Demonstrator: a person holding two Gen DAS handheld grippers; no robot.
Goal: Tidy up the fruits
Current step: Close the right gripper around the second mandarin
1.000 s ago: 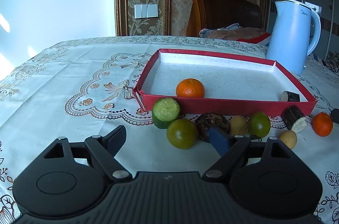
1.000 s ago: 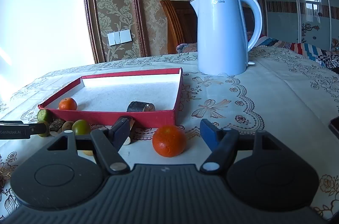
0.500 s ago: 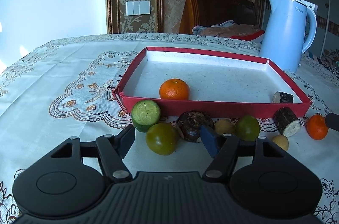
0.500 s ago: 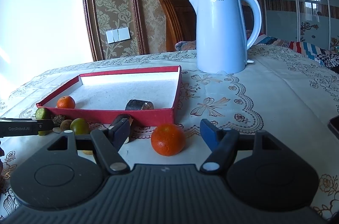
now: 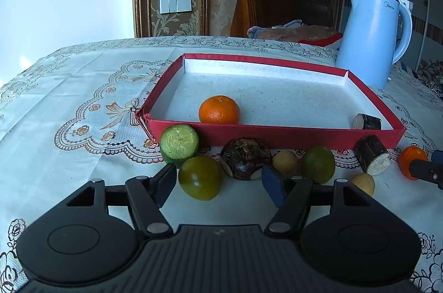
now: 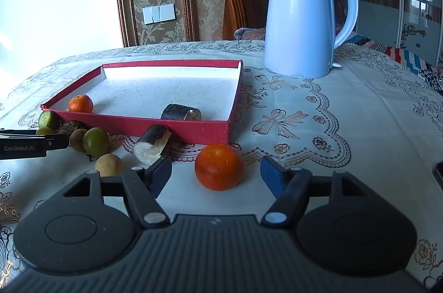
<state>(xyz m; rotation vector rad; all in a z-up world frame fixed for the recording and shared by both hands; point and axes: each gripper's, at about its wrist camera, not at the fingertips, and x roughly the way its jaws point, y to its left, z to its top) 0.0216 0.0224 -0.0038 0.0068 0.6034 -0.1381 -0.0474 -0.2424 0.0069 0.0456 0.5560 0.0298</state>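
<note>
Only the left wrist view shows the brown taro (image 5: pixel 245 157). The left gripper (image 5: pixel 220 182) is wide open, holding nothing, with a green tomato (image 5: pixel 200 177) between its fingers. The right gripper (image 6: pixel 216 175) is also wide open around an orange (image 6: pixel 218 167). The red tray (image 6: pixel 177 124) edge stands at 12 o'clock and the kettle (image 6: pixel 301 21) at 1 o'clock; at 3 o'clock the tablecloth (image 6: pixel 346 126) lies bare.

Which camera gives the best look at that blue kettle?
The right wrist view: the kettle stands large and whole there, handle and logo plain. The left wrist view shows the kettle too, but smaller, off at the right edge.
</note>
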